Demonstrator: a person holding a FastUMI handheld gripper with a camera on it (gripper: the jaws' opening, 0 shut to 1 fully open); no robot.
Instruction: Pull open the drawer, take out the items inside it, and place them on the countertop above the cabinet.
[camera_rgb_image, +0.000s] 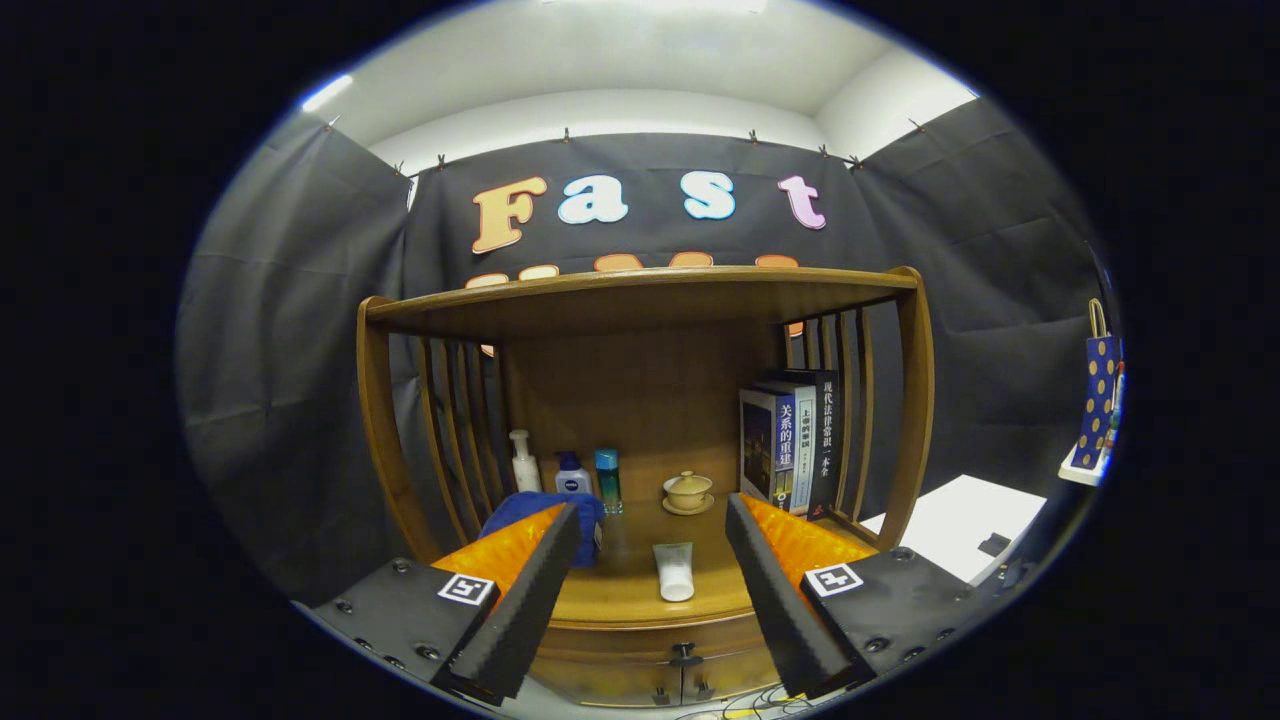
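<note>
I face a wooden cabinet with my gripper (655, 510) open and nothing between its fingers. The countertop (620, 595) lies just ahead of the fingers, and a white tube (676, 572) lies flat on it in the gap between them. A blue soft item (540, 508) rests on the counter, partly hidden behind the left finger (520, 600). Below the counter's front edge, the drawer front (620, 645) with its small dark handle (685, 656) looks shut. Its inside is hidden.
At the counter's back stand a white pump bottle (523, 462), a blue-capped bottle (571, 475), a teal bottle (607, 480) and a lidded tea bowl (688, 491). Books (790, 440) lean at the right. A shelf (640, 290) spans above. A white table (960, 530) and a dotted bag (1098, 400) are at the right.
</note>
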